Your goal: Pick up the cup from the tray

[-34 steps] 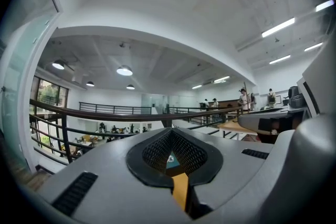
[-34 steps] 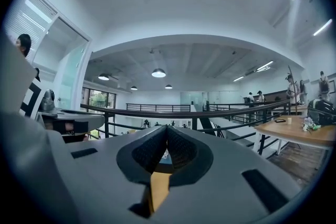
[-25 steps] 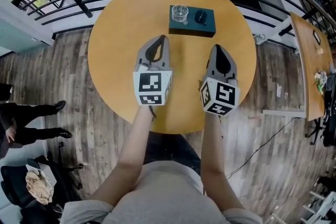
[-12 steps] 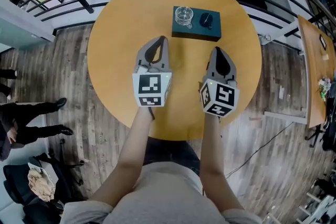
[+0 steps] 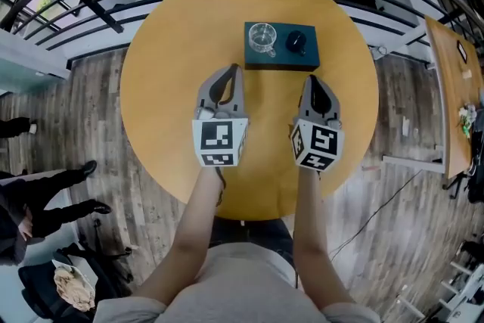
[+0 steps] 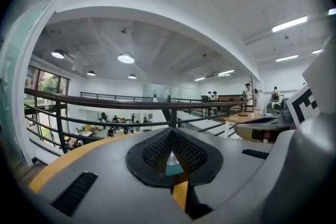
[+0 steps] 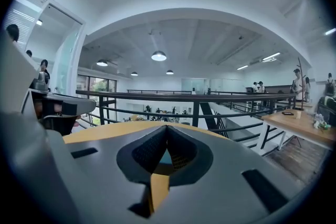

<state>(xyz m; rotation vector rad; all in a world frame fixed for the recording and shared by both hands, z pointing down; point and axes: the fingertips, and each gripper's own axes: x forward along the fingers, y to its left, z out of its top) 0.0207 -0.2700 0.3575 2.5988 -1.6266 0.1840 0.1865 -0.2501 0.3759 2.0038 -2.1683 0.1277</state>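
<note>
On tray (image 5: 281, 59): 1 glass cup (image 5: 262, 36) | left tongs (image 5: 235, 67), right tongs (image 5: 312, 78) closed

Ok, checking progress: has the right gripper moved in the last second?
Yes: the right gripper has advanced across the table, farther from its near edge, toward the tray.

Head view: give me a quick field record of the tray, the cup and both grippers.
surface: round wooden table
tray: dark teal, on the table's far side
cup: clear glass, upright on the tray's left half
other item: small dark round object on the tray's right half
left gripper: jaws together, empty, over the table, short of the tray
right gripper: jaws together, empty, short of the tray
task state: cup not yet picked up
</note>
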